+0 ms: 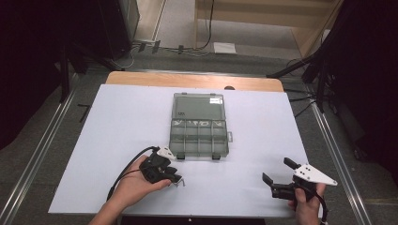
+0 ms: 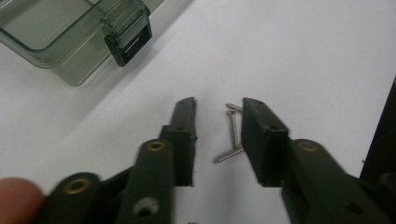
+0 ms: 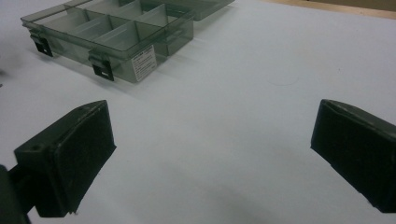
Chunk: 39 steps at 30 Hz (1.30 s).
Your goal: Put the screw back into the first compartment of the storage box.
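The left gripper [image 2: 217,105] has its jaws part-closed around the screws [image 2: 232,135], not yet pinching. Centre them between the jaws, then squeeze low against the tabletop [image 2: 303,56]. The right gripper [image 3: 210,154] idles, jaws wide apart.

Screws [image 2: 232,133]: small cluster, silver metal, threaded shanks, lying flat on the white surface [image 2: 303,56]. Two lie roughly parallel; a third crosses at an angle below them. They sit near the front corner latch of the clear compartment box [image 2: 70,42], apart from it.
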Each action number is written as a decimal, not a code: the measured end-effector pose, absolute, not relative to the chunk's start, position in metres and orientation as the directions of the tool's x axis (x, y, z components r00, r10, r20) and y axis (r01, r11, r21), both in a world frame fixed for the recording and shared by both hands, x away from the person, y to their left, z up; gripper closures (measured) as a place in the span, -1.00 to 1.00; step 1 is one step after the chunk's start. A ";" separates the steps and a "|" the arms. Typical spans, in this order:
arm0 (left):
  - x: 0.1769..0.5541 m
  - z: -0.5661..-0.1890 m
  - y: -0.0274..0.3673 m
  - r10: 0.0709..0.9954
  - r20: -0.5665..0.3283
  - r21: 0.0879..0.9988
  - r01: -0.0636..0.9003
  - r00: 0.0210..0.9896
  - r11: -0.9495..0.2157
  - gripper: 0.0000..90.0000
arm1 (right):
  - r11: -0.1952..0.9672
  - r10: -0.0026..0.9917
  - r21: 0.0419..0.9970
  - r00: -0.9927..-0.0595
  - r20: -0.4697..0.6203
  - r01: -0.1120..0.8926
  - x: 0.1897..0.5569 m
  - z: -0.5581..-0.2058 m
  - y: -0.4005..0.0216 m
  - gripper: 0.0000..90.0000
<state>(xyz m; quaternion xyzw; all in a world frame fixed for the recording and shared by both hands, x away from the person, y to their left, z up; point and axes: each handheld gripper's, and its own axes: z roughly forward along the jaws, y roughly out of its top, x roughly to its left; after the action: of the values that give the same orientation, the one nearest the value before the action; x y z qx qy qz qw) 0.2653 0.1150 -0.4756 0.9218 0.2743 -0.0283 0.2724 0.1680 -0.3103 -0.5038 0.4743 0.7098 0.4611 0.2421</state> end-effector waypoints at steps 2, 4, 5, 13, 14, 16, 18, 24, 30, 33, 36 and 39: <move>0.264 -0.477 0.113 0.484 -0.221 0.484 0.526 0.847 -0.699 0.50 | 0.128 0.897 0.884 -0.433 0.090 0.450 0.168 -0.504 -0.310 -1.00; 0.263 -0.479 0.111 0.474 -0.209 0.481 0.512 0.855 -0.711 0.60 | 0.128 0.898 0.883 -0.432 0.090 0.451 0.168 -0.504 -0.310 -1.00; 0.262 -0.480 0.109 0.472 -0.209 0.472 0.511 0.856 -0.718 0.61 | 0.128 0.898 0.883 -0.432 0.090 0.451 0.168 -0.504 -0.310 -1.00; 0.258 -0.483 0.101 0.484 -0.187 0.445 0.513 0.855 -0.734 0.76 | 0.134 0.898 0.883 -0.433 0.084 0.450 0.169 -0.505 -0.310 -1.00; 0.257 -0.484 0.100 0.491 -0.176 0.448 0.513 0.853 -0.732 0.76 | 0.134 0.898 0.883 -0.433 0.084 0.450 0.169 -0.505 -0.310 -1.00; 0.257 -0.483 0.099 0.489 -0.167 0.440 0.508 0.856 -0.740 0.79 | 0.136 0.899 0.882 -0.431 0.082 0.451 0.169 -0.505 -0.310 -1.00; 0.256 -0.484 0.098 0.492 -0.160 0.442 0.508 0.856 -0.739 0.80 | 0.129 0.901 0.882 -0.425 0.087 0.454 0.169 -0.505 -0.310 -0.99; 0.254 -0.484 0.096 0.499 -0.124 0.440 0.498 0.858 -0.747 0.94 | 0.115 0.901 0.882 -0.422 0.101 0.457 0.170 -0.506 -0.312 -0.99; 0.254 -0.485 0.099 0.501 -0.138 0.460 0.504 0.854 -0.731 0.96 | 0.127 0.900 0.884 -0.426 0.087 0.450 0.169 -0.506 -0.311 -0.98; 0.255 -0.485 0.100 0.494 -0.145 0.460 0.501 0.857 -0.734 0.96 | 0.120 0.900 0.890 -0.427 0.089 0.439 0.169 -0.505 -0.313 -0.98; 0.260 -0.480 0.100 0.493 -0.145 0.463 0.500 0.858 -0.732 0.96 | 0.120 0.898 0.891 -0.430 0.090 0.438 0.168 -0.505 -0.314 -0.98; 0.264 -0.473 0.101 0.496 -0.157 0.480 0.504 0.854 -0.718 0.96 | 0.113 0.902 0.892 -0.422 0.092 0.437 0.168 -0.505 -0.316 -0.98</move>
<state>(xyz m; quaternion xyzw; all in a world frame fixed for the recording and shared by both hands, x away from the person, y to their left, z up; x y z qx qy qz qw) 0.2640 0.1012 -0.4731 0.9268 0.2698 -0.0085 0.2612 0.1679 -0.3158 -0.5052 0.4760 0.7031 0.4656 0.2496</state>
